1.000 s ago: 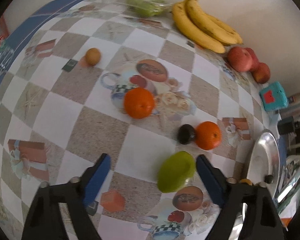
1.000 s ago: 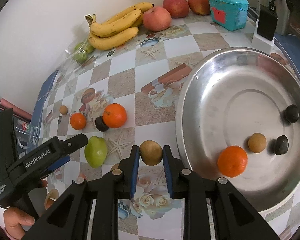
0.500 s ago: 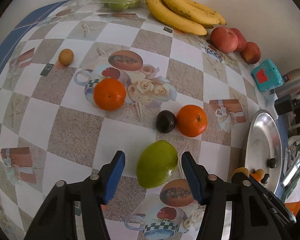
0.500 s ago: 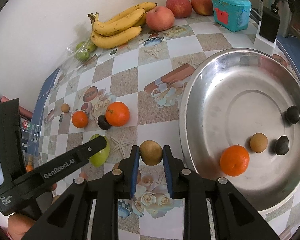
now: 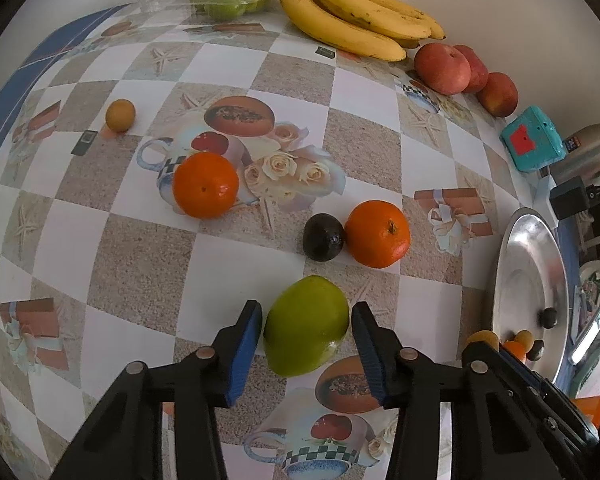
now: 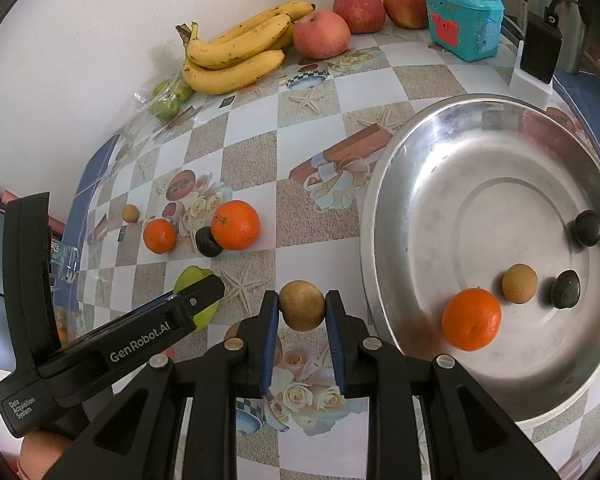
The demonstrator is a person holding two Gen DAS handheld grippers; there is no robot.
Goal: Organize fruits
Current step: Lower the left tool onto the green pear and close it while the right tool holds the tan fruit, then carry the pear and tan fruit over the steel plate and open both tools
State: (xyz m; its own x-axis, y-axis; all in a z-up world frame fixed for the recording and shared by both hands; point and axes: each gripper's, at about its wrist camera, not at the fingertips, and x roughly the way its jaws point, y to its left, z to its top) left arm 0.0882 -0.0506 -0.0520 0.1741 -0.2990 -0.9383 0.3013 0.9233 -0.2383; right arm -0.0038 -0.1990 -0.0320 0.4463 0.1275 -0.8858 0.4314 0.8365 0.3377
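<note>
My left gripper [image 5: 306, 322] is open around a green mango [image 5: 306, 326] that lies on the checkered tablecloth; small gaps show between its blue pads and the fruit. My right gripper [image 6: 302, 310] is shut on a small brown round fruit [image 6: 302, 306], held left of the steel bowl [image 6: 380, 208]. The bowl holds an orange [image 6: 471, 325], a brown fruit [image 6: 519, 283] and two dark fruits [image 6: 565, 289]. On the cloth lie two oranges [image 5: 206, 185] [image 5: 377, 234], a dark fruit [image 5: 323, 237] and a small brown fruit [image 5: 120, 115].
Bananas [image 5: 352, 20], red apples [image 5: 442, 68] and a bag of green fruit [image 5: 220, 0] line the wall. A teal box [image 5: 534, 144] and a black charger [image 6: 540, 52] stand by the bowl. The left gripper's body [image 6: 112, 344] crosses the right wrist view.
My left gripper moved forward and narrowed around the green mango. My right gripper kept hold of the brown fruit and barely moved.
</note>
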